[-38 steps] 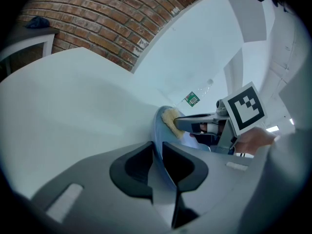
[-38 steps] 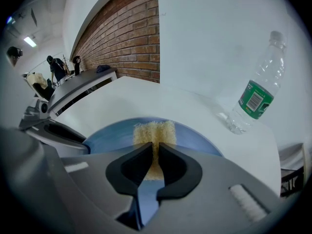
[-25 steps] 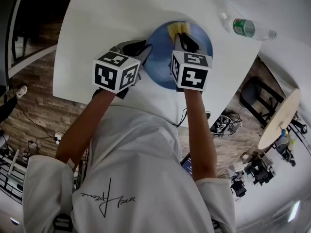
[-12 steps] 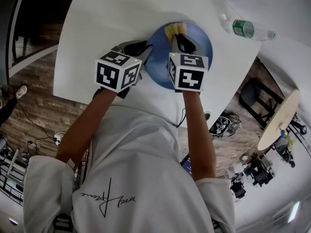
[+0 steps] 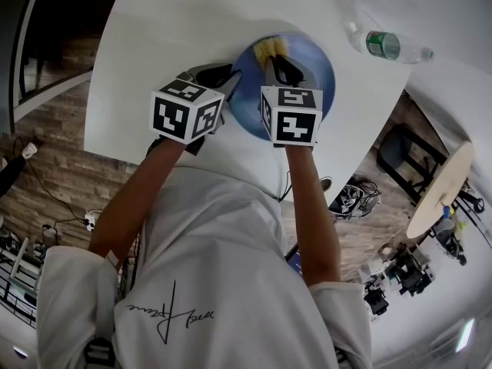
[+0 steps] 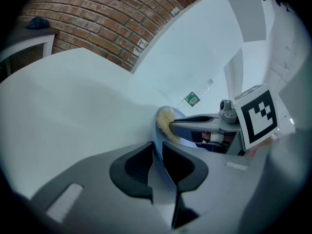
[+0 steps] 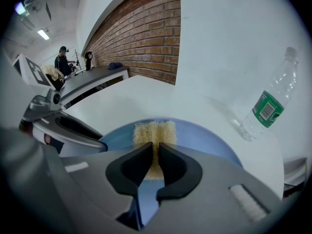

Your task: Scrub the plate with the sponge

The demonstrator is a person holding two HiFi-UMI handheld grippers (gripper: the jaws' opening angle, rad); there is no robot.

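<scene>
A blue plate (image 5: 311,64) lies on the white table (image 5: 169,29), near its front edge. My left gripper (image 5: 229,79) is shut on the plate's left rim; in the left gripper view the rim (image 6: 162,179) runs edge-on between the pads. My right gripper (image 5: 280,66) is shut on a yellow sponge (image 5: 270,49) and presses it on the far left part of the plate. In the right gripper view the sponge (image 7: 153,133) sticks out past the closed jaws onto the blue plate (image 7: 209,140). The left gripper view shows the sponge (image 6: 163,123) at the plate's far rim.
A clear plastic water bottle (image 5: 388,46) with a green label lies on the table to the right of the plate, and it also shows in the right gripper view, as a bottle (image 7: 270,104). The table's front edge is just below the plate. A brick wall (image 7: 141,33) stands behind.
My right gripper has slid the sponge a little to the left across the far part of the plate. The left gripper and the plate have stayed put.
</scene>
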